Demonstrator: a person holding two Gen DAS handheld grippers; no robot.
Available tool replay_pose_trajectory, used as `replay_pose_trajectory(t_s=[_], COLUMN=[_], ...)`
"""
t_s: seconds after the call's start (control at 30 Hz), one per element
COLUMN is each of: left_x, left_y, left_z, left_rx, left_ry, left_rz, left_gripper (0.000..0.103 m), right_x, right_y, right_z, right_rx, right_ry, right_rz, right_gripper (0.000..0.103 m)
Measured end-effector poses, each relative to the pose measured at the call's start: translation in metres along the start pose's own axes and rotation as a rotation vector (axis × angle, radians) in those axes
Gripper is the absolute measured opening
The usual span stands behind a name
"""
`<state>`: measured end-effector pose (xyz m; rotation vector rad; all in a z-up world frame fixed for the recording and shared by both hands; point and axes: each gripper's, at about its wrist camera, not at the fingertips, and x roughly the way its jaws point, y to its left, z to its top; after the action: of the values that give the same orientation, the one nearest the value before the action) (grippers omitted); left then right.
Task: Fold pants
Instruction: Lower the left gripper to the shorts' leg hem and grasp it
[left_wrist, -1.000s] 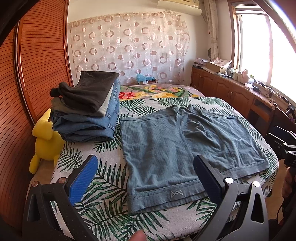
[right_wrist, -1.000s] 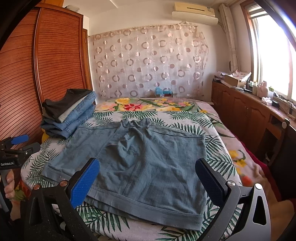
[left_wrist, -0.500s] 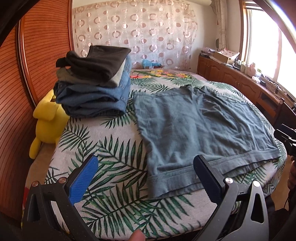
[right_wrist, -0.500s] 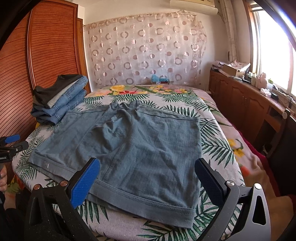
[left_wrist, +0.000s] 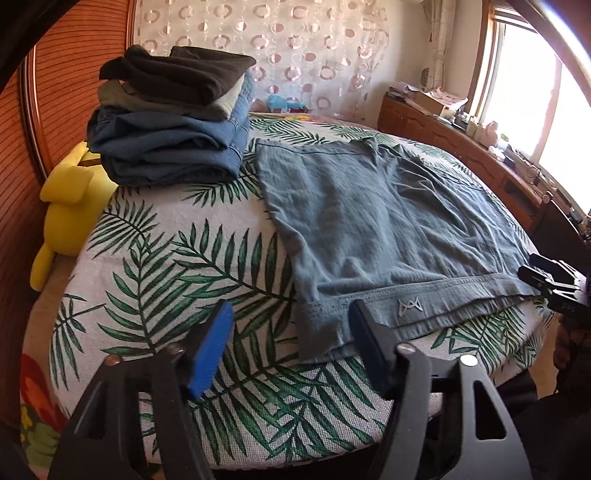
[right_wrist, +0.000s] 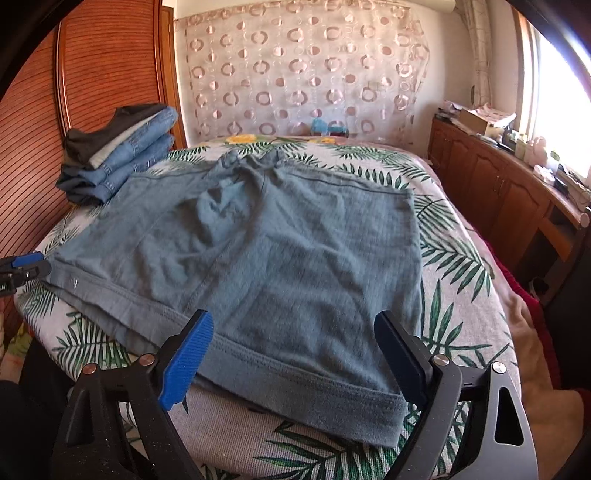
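The blue-grey shorts (right_wrist: 266, 258) lie spread flat on the bed (left_wrist: 177, 266), the hem edge along the bed's near side. The left gripper (left_wrist: 291, 339) hovers at the hem's left corner, its jaws apart, the corner lying between the blue pads and the right pad just at the cloth. The right gripper (right_wrist: 293, 347) sits over the hem's right portion, jaws wide apart, with the hem between them and nothing clamped. A stack of folded clothes (left_wrist: 173, 118) rests beside the shorts, near a yellow plush toy (left_wrist: 70, 206)
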<state>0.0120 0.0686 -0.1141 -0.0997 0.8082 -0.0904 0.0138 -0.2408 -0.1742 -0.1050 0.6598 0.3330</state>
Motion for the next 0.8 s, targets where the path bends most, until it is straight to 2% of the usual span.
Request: replay_pose_trajectory(t_s=[0.27,0.5,0.53,0.57,0.8], left_x=[0.001,0.002,0.002,0.002,-0.01], left_y=[-0.001,-0.003,-0.004,-0.005,-0.01], left_z=[-0.007,-0.008,-0.008,-0.008,-0.003], left_rx=[0.004,0.015,0.021,0.025,0.037], left_ry=[0.01,0.0,-0.001,0.0,-0.028], left_rz=[-0.05,-0.038,-0.04,-0.05,-0.078], left_gripper=[0.035,0.034,0.03,0.021,0.01], right_x=[-0.012,-0.022,-0.02,-0.024,-0.014], right_y=[-0.011,-0.014,-0.015,-0.016,-0.013], right_z=[-0.002,-0.008,-0.009,-0.011,-0.005], right_rx=[-0.003,0.0,0.0,-0.001,-0.008], right_ry=[0.024,0.015,0.012,0.011,0.005], right_rz=[0.014,0.02,0.02,0.02,0.02], right_gripper=[0.086,0.086,0.086,0.086,0.086])
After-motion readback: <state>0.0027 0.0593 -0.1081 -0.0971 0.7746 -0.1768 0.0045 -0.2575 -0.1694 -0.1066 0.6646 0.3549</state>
